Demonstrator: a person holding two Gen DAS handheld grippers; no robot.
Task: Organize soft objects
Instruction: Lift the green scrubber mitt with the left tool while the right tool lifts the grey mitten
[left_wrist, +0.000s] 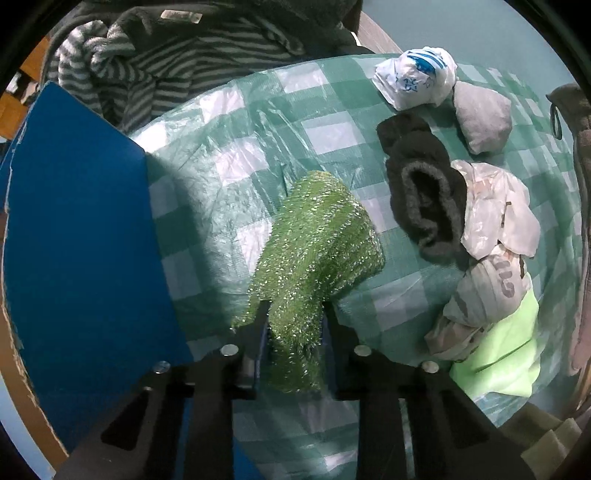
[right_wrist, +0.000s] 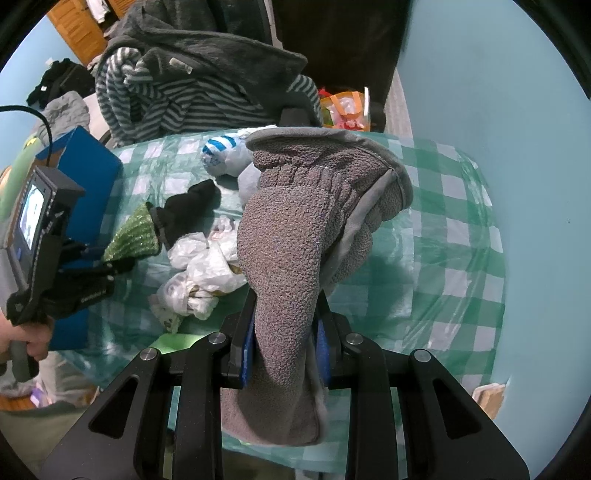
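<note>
My left gripper (left_wrist: 295, 314) points down at the table and is shut on a glittery green scrub cloth (left_wrist: 321, 236), whose far end rests on the green checked tablecloth (left_wrist: 258, 122). The right wrist view shows the same green cloth (right_wrist: 133, 236) and left gripper (right_wrist: 110, 262) at the left, held by a hand. My right gripper (right_wrist: 286, 306) is shut on a fuzzy grey slipper (right_wrist: 295, 206), which is lifted above the table and hides the cloth behind it.
A blue box (left_wrist: 81, 221) stands at the table's left edge. To the right lie a black fuzzy sock (left_wrist: 424, 192), a grey bundle (left_wrist: 480, 118), crumpled white plastic bags (left_wrist: 495, 210) and a lime-green cloth (left_wrist: 498, 354). A striped robe (left_wrist: 166, 62) is heaped behind the table.
</note>
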